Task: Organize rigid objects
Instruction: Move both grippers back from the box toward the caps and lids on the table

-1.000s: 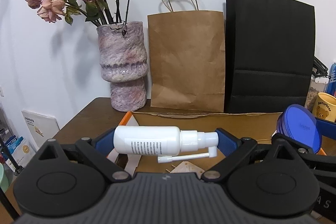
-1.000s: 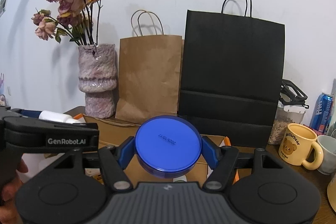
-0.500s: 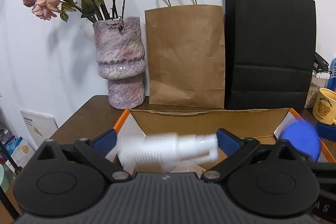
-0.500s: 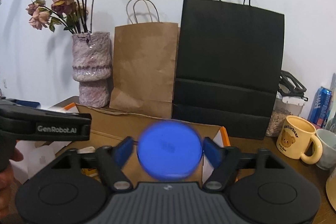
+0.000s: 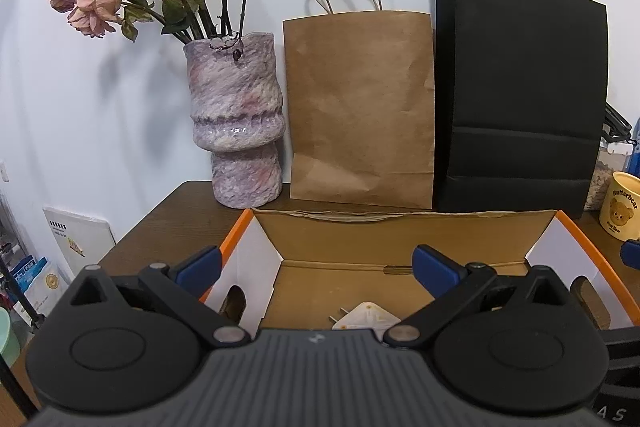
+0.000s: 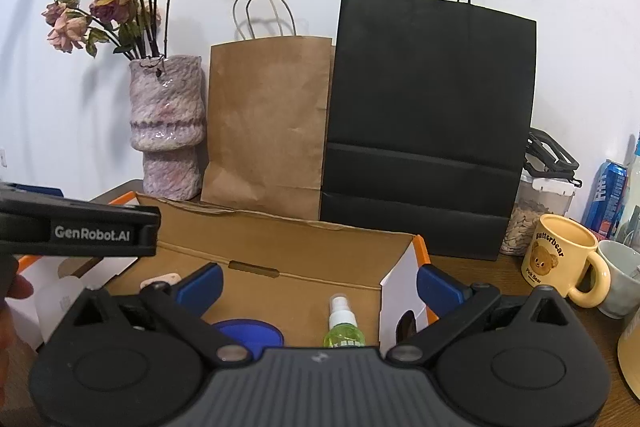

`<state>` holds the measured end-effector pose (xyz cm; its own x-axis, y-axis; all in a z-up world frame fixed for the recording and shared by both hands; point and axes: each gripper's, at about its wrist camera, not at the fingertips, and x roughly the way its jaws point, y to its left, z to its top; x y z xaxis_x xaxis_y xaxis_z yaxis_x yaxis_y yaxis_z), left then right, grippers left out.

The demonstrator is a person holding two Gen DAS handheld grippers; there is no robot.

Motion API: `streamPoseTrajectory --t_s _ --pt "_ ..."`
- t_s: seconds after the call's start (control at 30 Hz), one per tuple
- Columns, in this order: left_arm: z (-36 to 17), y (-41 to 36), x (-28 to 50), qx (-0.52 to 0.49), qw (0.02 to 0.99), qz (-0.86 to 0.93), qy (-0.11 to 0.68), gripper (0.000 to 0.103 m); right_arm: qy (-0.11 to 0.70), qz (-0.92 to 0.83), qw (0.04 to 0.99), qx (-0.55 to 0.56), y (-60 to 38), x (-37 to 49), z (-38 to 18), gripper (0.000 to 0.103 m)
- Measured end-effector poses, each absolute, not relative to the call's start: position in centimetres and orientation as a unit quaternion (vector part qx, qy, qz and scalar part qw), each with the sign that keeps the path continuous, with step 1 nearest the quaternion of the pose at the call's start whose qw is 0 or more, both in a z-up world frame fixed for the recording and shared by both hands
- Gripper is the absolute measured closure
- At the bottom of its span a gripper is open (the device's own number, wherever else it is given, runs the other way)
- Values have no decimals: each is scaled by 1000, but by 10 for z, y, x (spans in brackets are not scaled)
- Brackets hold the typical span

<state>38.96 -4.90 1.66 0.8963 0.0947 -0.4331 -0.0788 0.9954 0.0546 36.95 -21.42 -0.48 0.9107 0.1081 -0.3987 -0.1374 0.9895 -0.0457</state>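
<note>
An open cardboard box with orange edges stands on the wooden table right in front of both grippers. My left gripper is open over it, nothing between its fingers; a white plug lies on the box floor below. The white spray bottle is out of sight. My right gripper has its jaws opening, with nothing between them. Beneath it in the box lie a round blue tin and a small green spray bottle. The left gripper's body shows at that view's left edge.
Behind the box stand a mottled vase of dried roses, a brown paper bag and a black paper bag. To the right are a yellow bear mug, a grey cup, a jar and a blue can.
The left gripper let go of the white spray bottle, which dropped out of view. The right gripper opened and the blue tin fell from its fingers into the box.
</note>
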Motion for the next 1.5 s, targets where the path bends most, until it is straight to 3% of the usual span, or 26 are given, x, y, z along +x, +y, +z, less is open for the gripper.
streamPoseTrajectory --t_s 1.5 --pt "33 -46 312 4 976 34 216 0 193 61 978 -45 -226 305 9 0"
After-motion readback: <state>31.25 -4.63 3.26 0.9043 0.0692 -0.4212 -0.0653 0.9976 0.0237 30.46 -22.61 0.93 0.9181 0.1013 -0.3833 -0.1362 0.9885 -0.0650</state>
